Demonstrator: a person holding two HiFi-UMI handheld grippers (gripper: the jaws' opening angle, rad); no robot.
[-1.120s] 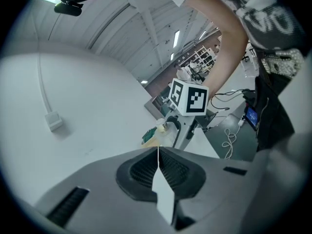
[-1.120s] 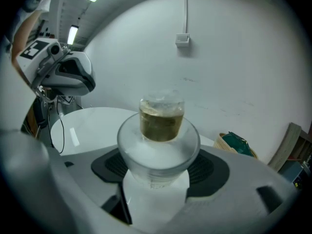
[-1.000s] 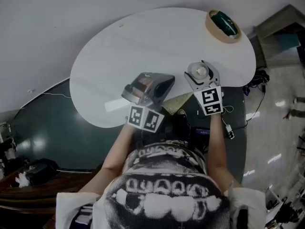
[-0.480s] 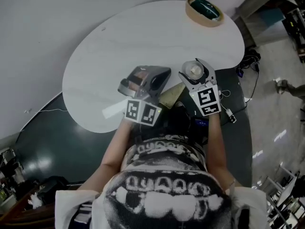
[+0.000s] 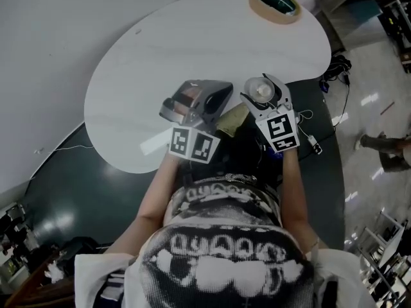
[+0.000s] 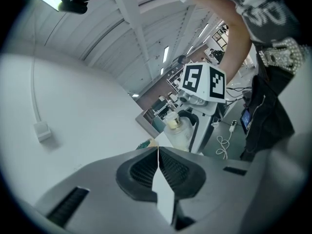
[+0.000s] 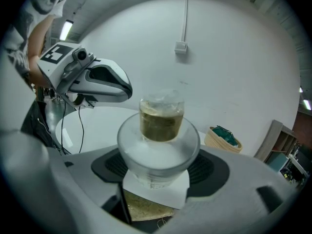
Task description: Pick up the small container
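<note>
My right gripper (image 5: 262, 95) (image 7: 159, 172) is shut on a small frosted container (image 7: 159, 150) with a clear cap, held above the near edge of the white oval table (image 5: 160, 56). From the head view the small container (image 5: 262, 92) shows as a pale round top between the right jaws. In the left gripper view the same container (image 6: 177, 132) appears ahead, gripped under the right gripper's marker cube. My left gripper (image 5: 204, 106) (image 6: 158, 167) hovers over the table to the left of it, jaws pressed together on nothing.
A tan round basket (image 5: 274, 3) (image 7: 223, 138) with dark green contents stands at the table's far right. A yellowish flat piece (image 5: 232, 119) lies at the table edge between the grippers. Cables (image 5: 311, 143) trail over the dark floor at the right.
Both grippers have stayed nearly still over the table's near edge, the right one still holding the container. The head camera has shifted a little.
</note>
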